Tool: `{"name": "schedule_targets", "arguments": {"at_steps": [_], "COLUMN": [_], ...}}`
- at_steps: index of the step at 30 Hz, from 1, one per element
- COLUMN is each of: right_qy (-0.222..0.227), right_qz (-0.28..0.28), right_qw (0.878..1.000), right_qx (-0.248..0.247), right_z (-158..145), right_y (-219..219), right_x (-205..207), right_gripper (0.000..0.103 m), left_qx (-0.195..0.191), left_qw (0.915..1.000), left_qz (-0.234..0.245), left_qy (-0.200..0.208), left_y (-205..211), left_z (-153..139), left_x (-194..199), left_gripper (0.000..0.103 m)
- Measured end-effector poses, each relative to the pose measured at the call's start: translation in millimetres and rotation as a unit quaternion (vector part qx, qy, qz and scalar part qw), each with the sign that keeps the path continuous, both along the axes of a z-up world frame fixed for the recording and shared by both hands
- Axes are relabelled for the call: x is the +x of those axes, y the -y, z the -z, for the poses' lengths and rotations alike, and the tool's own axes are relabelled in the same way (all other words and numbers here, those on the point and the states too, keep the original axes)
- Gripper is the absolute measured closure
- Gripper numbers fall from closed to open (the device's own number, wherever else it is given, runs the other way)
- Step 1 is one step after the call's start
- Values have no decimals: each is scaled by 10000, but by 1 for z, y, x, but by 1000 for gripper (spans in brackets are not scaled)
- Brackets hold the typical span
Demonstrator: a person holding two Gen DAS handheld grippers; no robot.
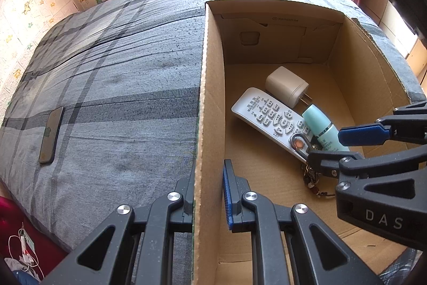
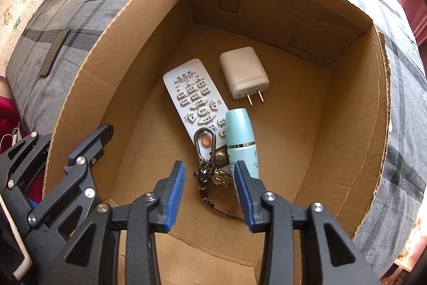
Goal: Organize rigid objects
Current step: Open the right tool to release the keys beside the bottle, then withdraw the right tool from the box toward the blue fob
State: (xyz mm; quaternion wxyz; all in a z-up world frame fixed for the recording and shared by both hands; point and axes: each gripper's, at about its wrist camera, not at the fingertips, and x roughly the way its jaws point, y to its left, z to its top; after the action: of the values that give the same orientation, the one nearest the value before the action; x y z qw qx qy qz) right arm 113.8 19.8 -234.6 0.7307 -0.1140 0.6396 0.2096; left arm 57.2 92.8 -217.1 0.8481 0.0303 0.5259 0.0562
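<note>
Keychain [image 2: 210, 167] lies in the box [image 2: 347, 124] directly beneath the right claw [image 2: 209, 194], whose part-open jaws straddle it without touching.

Two hand-held grippers are counted: the left hand-held gripper [image 1: 208, 194] and the right hand-held gripper [image 2: 209, 194]. One cardboard box [image 2: 347, 124] is seen. Ahead of the right one, four things are counted inside it: one remote control [image 2: 192, 95], one white charger [image 2: 244, 72], one turquoise bottle [image 2: 240, 138], one keychain [image 2: 208, 159]. One phone [image 1: 50, 135] is counted on the bed [image 1: 120, 71], left of the left one.
</note>
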Motion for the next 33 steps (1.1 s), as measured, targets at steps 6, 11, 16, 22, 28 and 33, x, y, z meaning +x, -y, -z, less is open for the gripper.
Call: {"name": "schedule_targets", "arguments": {"at_steps": [6,11,16,22,28,33], "right_qy": [104,272,451,689,877,1035], "right_qz": [143,158,145,200,381,567], "right_qw": [9998,9995,9989,9974,9954,9930], "right_qx": [35,-5,35,25,70,108], "right_z": [-8,-15,-28,-44,-66,-84], "right_y": [5,1,2,7,21,37], "right_x": [4,7,5,4,7,12], "right_gripper": [31,20,8,7,7,7], "left_qx": [5,16,25,-24,-2,0], "left_qw": [10000,10000,10000,10000,10000,10000], "left_qz": [2,2,2,-19,-22,-22], "left_qy": [-2,-5,-6,-8,-17,-18], "left_y": [1,2,1,-1,0,-1], "left_z": [-1,-1,-1,-2,-1,-1], "left_x": [-1,-1,-1,0,1,1], "left_gripper": [88,87,87,87,87,88]}}
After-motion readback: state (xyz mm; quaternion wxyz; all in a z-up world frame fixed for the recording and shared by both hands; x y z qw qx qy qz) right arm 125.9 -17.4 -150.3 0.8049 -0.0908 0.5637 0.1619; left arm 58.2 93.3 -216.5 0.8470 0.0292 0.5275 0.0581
